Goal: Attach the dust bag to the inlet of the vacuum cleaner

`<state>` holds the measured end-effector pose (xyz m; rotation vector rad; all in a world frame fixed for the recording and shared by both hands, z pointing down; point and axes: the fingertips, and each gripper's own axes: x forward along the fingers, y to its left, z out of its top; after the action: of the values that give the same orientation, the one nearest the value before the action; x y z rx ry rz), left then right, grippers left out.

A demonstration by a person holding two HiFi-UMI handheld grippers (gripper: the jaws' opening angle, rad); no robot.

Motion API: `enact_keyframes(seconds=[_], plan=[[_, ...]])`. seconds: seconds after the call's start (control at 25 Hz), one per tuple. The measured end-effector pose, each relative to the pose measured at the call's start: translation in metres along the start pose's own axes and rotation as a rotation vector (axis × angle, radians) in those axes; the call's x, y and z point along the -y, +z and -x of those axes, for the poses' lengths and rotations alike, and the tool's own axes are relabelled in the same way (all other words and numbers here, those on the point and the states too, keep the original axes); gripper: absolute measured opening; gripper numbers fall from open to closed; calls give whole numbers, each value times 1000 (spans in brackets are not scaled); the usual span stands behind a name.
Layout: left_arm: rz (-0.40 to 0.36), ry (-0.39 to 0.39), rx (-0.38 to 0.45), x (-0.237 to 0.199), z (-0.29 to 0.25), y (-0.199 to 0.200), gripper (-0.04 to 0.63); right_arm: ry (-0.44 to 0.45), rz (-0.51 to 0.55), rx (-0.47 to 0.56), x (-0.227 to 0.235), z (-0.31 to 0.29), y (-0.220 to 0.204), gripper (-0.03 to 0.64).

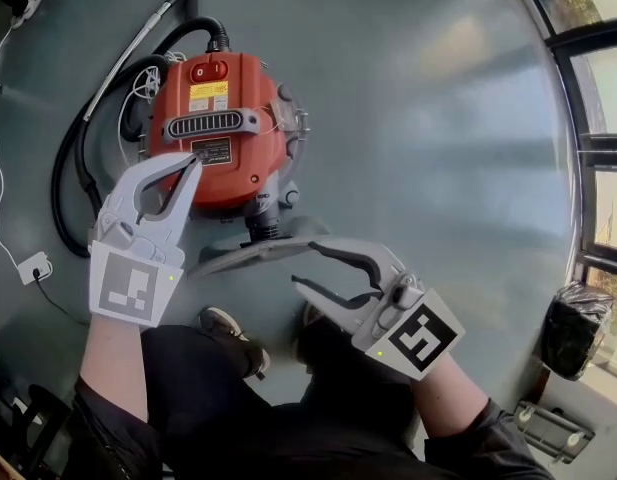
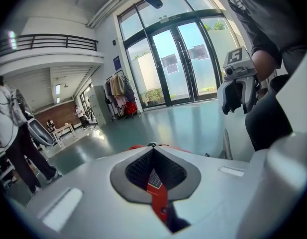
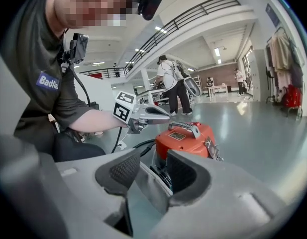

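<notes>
Orange-red and round, the plastic canister vacuum cleaner (image 1: 223, 133) sits on the grey-green floor (image 1: 418, 118), its black hose (image 1: 73, 158) curled beside it. A flat grey dust bag (image 1: 243, 253) lies just at its front, by the inlet. The left tongs (image 1: 193, 160) are closed tip to tip, gripping nothing. The right tongs (image 1: 306, 265) stand wide apart, the bag's edge between the jaws.
</notes>
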<state>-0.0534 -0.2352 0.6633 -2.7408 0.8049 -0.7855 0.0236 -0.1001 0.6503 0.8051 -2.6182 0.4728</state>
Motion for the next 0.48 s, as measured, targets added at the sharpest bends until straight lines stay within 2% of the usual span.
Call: enact_keyframes(seconds=[0.2,0.48], plan=[[51,-12,-29,1,46,36,15,5,-14,-58,-19,23,23,161],[116,-13,-60,0,107,84,15,2,-34,-65,-48,54,72,161]])
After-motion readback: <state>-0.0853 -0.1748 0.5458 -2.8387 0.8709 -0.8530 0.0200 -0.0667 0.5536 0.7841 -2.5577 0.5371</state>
